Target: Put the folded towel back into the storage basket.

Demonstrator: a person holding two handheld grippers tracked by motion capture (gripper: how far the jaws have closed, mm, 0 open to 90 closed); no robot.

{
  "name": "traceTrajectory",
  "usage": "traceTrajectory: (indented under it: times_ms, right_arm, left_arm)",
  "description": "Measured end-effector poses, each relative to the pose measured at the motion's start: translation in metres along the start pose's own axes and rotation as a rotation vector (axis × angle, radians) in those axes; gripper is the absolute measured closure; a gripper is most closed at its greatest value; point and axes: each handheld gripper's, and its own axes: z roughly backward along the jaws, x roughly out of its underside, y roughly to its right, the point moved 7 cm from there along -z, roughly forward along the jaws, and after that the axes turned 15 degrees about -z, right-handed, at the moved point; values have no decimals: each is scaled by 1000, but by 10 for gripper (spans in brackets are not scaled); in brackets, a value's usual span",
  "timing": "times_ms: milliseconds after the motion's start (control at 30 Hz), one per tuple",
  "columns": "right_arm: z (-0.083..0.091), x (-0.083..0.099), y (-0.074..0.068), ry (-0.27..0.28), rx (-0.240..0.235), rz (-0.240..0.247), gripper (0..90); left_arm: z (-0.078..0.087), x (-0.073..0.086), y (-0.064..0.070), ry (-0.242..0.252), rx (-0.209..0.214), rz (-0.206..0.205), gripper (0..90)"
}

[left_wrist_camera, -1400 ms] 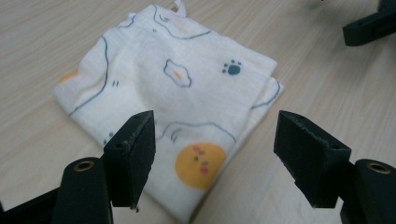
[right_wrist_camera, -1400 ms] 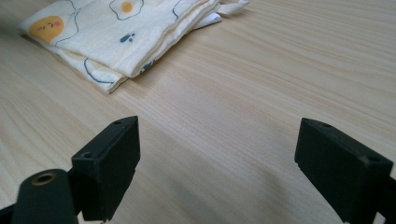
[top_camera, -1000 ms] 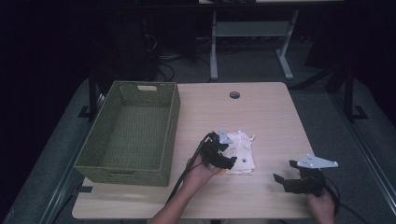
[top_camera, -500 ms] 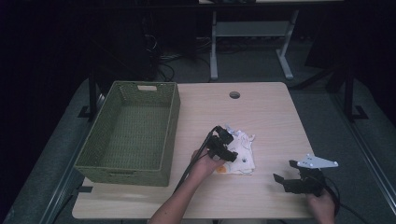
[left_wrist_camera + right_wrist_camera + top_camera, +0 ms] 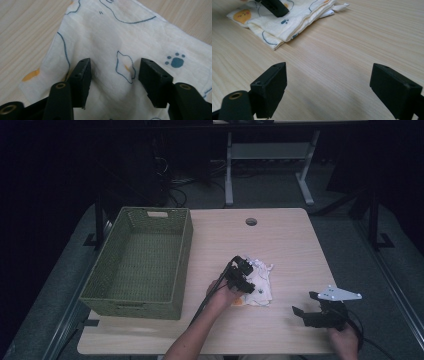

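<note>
A folded white cloth (image 5: 262, 287) printed with blue outlines, a paw mark and orange spots lies on the wooden table (image 5: 280, 245), right of centre. My left gripper (image 5: 246, 272) is down over its left part. In the left gripper view that gripper (image 5: 114, 75) is open, its jaws set on either side of a raised stretch of the cloth (image 5: 110, 42). My right gripper (image 5: 302, 304) hovers near the front right edge. It is wide open (image 5: 328, 82) over bare wood, with the cloth (image 5: 294, 17) farther off and the left gripper's jaw tip on it.
A green woven basket (image 5: 185, 255) stands on the left half of the table, nothing visible inside it. A round cable hole (image 5: 251, 222) sits near the far edge. Desk legs and cables stand on the dark floor beyond.
My left gripper has slid a little to the right and away, farther onto the cloth. The right gripper has stayed where it was.
</note>
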Motion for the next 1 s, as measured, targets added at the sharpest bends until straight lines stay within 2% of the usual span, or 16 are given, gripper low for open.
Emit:
traceTrajectory:
  times_ms: [267,333,500,633,733,867,900,933,967,1000]
  right_arm:
    - [0,0,-1,2,1,1,137]
    - [0,0,-1,2,2,2,137]
    - [0,0,-1,4,1,4,137]
    - [1,0,1,3,6,6,137]
    - [1,-1,2,5,7,7,137]
    - [2,-1,3,8,10,-1,137]
    - [2,-1,3,8,10,-1,137]
    - [2,-1,3,10,11,-2,136]
    - [2,-1,3,10,11,-2,136]
    - [3,-1,3,10,10,-3,137]
  left_arm:
    - [3,2,-3,-8,6,-27,737]
    - [4,3,-4,-17,13,-33,776]
    - [4,3,-7,-31,40,-38,810]
    - [8,5,-8,-47,99,-21,821]
    - [13,6,-8,-44,121,-16,824]
    - [26,4,-8,-5,166,-12,826]
    - [26,4,-8,-5,166,-12,826]
    - [35,2,-9,32,182,-5,826]
    - [35,2,-9,32,182,-5,826]
    - [44,0,-9,59,189,2,827]
